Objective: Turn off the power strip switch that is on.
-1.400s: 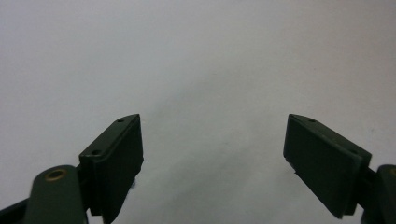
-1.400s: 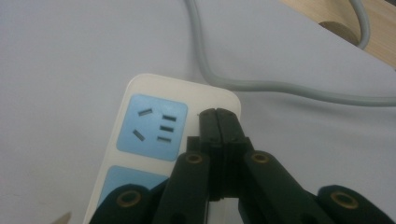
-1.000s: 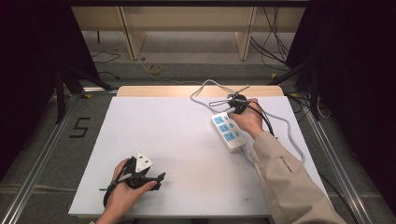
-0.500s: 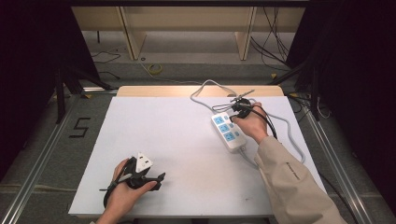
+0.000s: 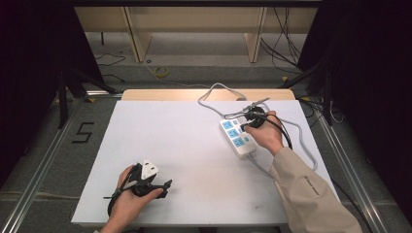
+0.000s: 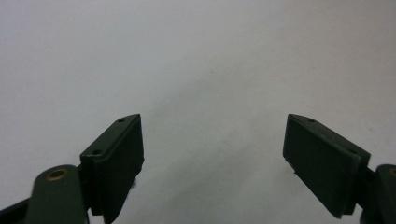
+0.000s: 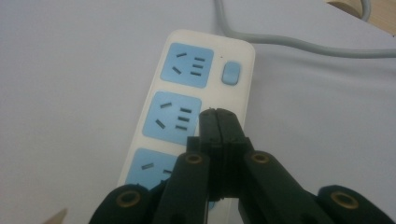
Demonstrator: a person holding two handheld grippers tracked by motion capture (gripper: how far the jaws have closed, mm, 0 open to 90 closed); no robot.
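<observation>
Right claw (image 7: pixel 218 114) with its jaws pressed together and nothing between them, poised over the white power strip (image 5: pixel 236 137), which lies toward the right rear of the white worktop (image 5: pixel 184 145) with its grey cord (image 5: pixel 216 92) looping off toward the far edge. In the right gripper view the joined tips sit above the strip's white margin beside the middle blue socket (image 7: pixel 173 116), short of the blue rocker switch (image 7: pixel 229 73) at the cord end; whether the tips touch the casing cannot be told. The step in hand appears to be pressing that switch with the closed tips. To do it well, keep the jaws together so they act as one blunt finger, carry them along the strip's length until they stand squarely over the switch, and push straight down on the raised half rather than at a slant, since a sideways shove would likely slide the light strip across the smooth surface. Avoid catching a socket slot on the way. The left claw (image 6: pixel 212 154) rests with its jaws wide apart and empty at the near left of the worktop, well apart from the strip; it could steady the casing if the strip skates.
</observation>
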